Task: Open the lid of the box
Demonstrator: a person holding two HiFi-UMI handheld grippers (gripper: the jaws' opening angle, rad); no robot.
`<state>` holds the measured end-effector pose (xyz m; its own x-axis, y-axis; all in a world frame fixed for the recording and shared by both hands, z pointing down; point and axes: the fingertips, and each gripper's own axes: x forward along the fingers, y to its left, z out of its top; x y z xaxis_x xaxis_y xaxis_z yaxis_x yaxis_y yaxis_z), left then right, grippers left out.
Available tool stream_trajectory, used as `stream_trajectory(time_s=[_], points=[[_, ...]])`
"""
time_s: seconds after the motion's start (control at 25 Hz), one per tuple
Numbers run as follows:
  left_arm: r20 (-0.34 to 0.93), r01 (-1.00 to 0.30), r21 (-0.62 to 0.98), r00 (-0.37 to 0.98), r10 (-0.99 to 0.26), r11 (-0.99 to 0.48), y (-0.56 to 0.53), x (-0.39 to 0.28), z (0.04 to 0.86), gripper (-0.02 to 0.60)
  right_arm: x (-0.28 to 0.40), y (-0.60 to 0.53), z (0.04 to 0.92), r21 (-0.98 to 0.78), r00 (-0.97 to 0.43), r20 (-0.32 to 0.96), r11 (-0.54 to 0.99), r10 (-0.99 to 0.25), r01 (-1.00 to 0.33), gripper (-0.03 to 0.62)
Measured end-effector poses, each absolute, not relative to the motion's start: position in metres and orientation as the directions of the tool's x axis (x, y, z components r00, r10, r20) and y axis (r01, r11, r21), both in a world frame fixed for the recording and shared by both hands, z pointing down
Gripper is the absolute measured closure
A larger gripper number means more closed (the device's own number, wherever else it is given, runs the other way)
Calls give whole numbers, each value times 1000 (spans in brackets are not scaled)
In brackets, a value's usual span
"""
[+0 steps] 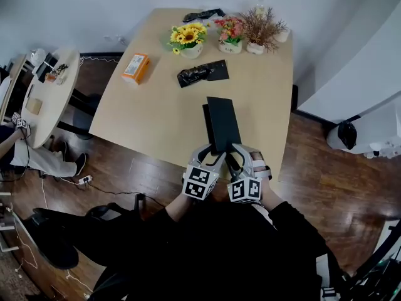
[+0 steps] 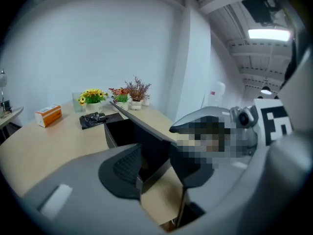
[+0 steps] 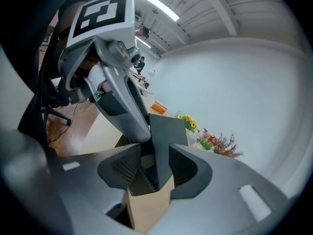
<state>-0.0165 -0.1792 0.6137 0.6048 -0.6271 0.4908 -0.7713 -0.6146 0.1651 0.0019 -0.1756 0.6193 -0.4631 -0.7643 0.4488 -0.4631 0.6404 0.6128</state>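
My black sleeves (image 1: 207, 249) fill the bottom of the head view, nearest the lens. Beyond them the tan bench (image 1: 150, 118) carries the black box (image 1: 205, 123) near its front edge, its long side pointing away from me. Its lid (image 1: 223, 123) is tipped up at my end. The left gripper (image 1: 212, 155) is clenched on the near left corner and the right gripper (image 1: 243, 157) is clamped on the near right corner.

From overhead the lid reads as a flat slab. Only the left gripper view shows it slanting upward with the box's hollow open beneath, too dark for me to tell what is in it.

Along the far edge stand three pots (image 1: 192, 52), holding yellow flowers (image 1: 188, 36), pink flowers (image 1: 230, 27) and dry sprigs (image 1: 263, 21). A crumpled black bag (image 1: 202, 73) lies between them and the box, with an orange carton (image 1: 136, 67) off to the left.
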Motion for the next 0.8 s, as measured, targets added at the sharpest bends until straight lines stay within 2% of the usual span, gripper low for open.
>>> stream_trajectory(time_s=[0.08, 0.12, 0.16, 0.48, 0.68, 0.8], points=[[481, -766, 173, 614, -625, -619, -180, -12, 607, 420, 2, -179, 613, 647, -434, 430, 605, -792, -463, 459], [478, -763, 175, 618, -624, -622, -180, -10, 605, 423, 4, -181, 611, 656, -418, 421, 589, -805, -472, 526], [476, -761, 176, 621, -623, -625, -180, -9, 603, 425, 6, -181, 609, 654, -409, 415, 579, -813, -487, 553], [492, -750, 210, 635, -595, -627, -165, -25, 600, 431, 13, -182, 601, 536, -424, 390, 576, -817, -617, 563], [495, -792, 272, 602, -626, -547, -151, -58, 607, 448, 39, -188, 591, 179, -451, 366, 537, -814, -824, 565], [502, -816, 286, 574, -647, -503, -147, -76, 609, 453, 60, -192, 588, -29, -450, 364, 473, -816, -881, 572]])
